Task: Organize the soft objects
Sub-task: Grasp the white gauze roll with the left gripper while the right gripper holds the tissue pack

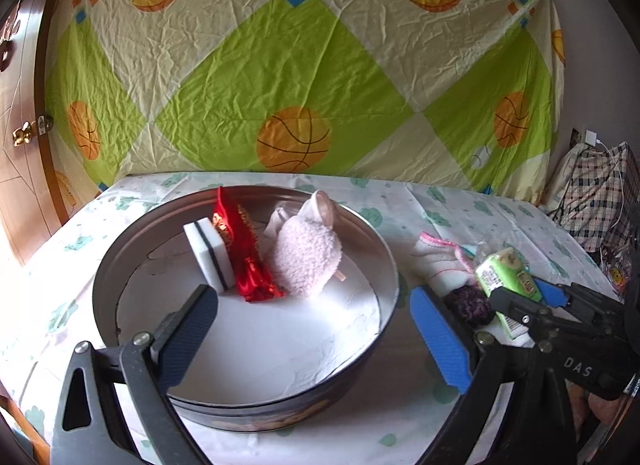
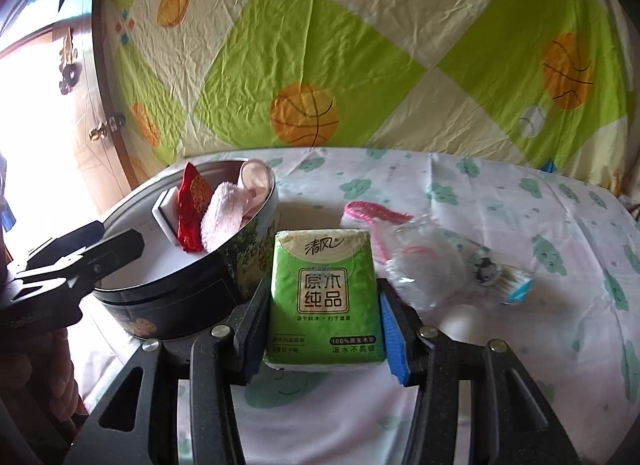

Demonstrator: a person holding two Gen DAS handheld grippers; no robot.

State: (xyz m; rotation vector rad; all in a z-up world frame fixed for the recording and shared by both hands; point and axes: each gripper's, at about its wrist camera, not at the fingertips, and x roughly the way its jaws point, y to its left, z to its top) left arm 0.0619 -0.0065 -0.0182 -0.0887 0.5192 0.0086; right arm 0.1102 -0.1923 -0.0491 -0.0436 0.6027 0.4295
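My right gripper [image 2: 322,289] is shut on a green tissue pack [image 2: 324,297], its black and blue pads pressed against the two sides. In the left wrist view the tissue pack [image 1: 506,277] hangs tilted in the right gripper [image 1: 520,293], just right of the round tin [image 1: 104,289]. Inside the tin lean a white sponge [image 1: 208,253] with a black stripe, a red foil packet [image 1: 244,257] and a pink fluffy sock [image 1: 306,261]. My left gripper [image 1: 312,301] is open, one finger over the tin's white floor and the other outside its right rim.
A white cloth with pink trim [image 2: 368,213], a clear plastic bag [image 2: 432,269] and a dark knitted piece [image 1: 468,305] lie on the patterned tablecloth right of the tin. A checked bag [image 1: 596,201] sits at far right. A wooden door [image 1: 20,153] stands left.
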